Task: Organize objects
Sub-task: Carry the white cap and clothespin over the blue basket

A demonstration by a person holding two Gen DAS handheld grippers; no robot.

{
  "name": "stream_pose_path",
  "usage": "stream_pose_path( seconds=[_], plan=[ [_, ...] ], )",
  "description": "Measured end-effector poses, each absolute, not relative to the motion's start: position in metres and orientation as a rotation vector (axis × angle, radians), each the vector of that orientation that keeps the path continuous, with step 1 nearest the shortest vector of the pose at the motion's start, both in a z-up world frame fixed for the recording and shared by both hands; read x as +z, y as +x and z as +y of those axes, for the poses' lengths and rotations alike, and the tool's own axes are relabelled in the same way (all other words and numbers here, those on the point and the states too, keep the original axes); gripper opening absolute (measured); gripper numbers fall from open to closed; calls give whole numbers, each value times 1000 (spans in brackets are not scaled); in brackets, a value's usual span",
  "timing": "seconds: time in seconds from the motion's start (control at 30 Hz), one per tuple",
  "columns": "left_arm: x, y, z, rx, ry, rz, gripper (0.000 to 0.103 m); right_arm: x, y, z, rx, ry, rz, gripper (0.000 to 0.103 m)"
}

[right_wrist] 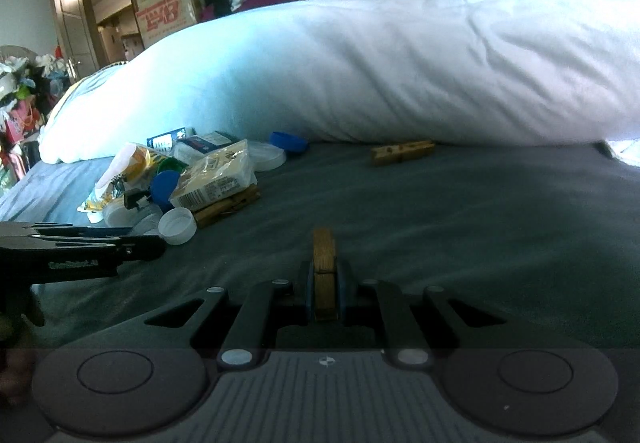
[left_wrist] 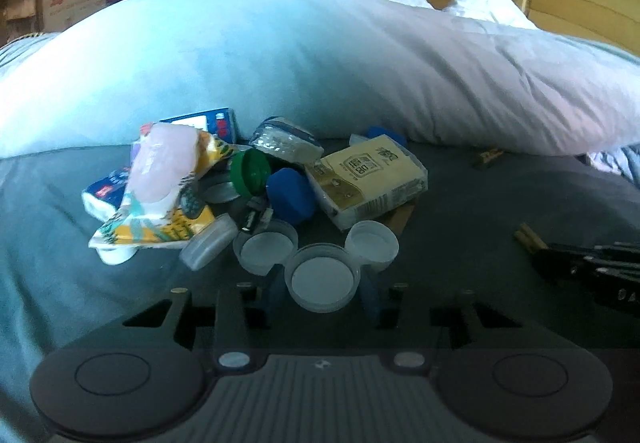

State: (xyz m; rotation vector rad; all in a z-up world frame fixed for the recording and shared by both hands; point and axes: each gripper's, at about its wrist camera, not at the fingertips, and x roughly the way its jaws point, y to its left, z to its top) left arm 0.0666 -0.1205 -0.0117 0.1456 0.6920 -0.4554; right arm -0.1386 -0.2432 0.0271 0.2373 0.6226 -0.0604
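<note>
Ahead, a big white duvet [left_wrist: 320, 55] lies bunched across the back of the grey bedsheet [right_wrist: 460, 227] I am working over. Against its near edge, on the sheet, sits the heap of small things: a yellow tissue pack [left_wrist: 368, 179] on the right, a crumpled printed wrapper [left_wrist: 160, 195] with a pale pink pouch on top on the left, a blue-and-white box [left_wrist: 216, 121] behind them, and a green cap [left_wrist: 250, 173] and a blue cap [left_wrist: 290, 195] in the middle. Two white caps [left_wrist: 266, 249] lie open side up at the front of the heap.

My left gripper [left_wrist: 322, 291] is clamped on a third white lid [left_wrist: 322, 277]: the blue fingers [left_wrist: 370, 297] press on either side of it, just in front of the heap, its open side toward the camera.

My right gripper [right_wrist: 325, 295] is off to the right of the heap, low over bare sheet, pinching a wooden clothespin [right_wrist: 324, 271] that points forward from between the pads. Another clothespin [right_wrist: 402, 152] lies well ahead by the duvet's edge, and more wooden pegs [right_wrist: 226, 206] stick out from under the tissue pack.
</note>
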Motion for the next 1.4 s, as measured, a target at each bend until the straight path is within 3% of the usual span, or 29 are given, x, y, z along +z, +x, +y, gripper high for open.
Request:
stream_pose_path(
  seconds=[0.3, 0.57, 0.87, 1.07, 1.4],
  plan=[
    [67, 17, -67, -258, 103, 585, 42, 71, -149, -220, 0, 184, 546, 14],
    [170, -23, 22, 10, 48, 411, 42, 167, -141, -157, 158, 111, 395, 14],
    [262, -86, 172, 346, 3, 306, 42, 278, -119, -17, 458, 86, 295, 14],
    [282, -112, 265, 496, -20, 400, 42, 315, -105, 87, 643, 22, 348, 14],
    [248, -113, 332, 526, -44, 596, 42, 302, -98, 205, 773, -65, 562, 14]
  ],
)
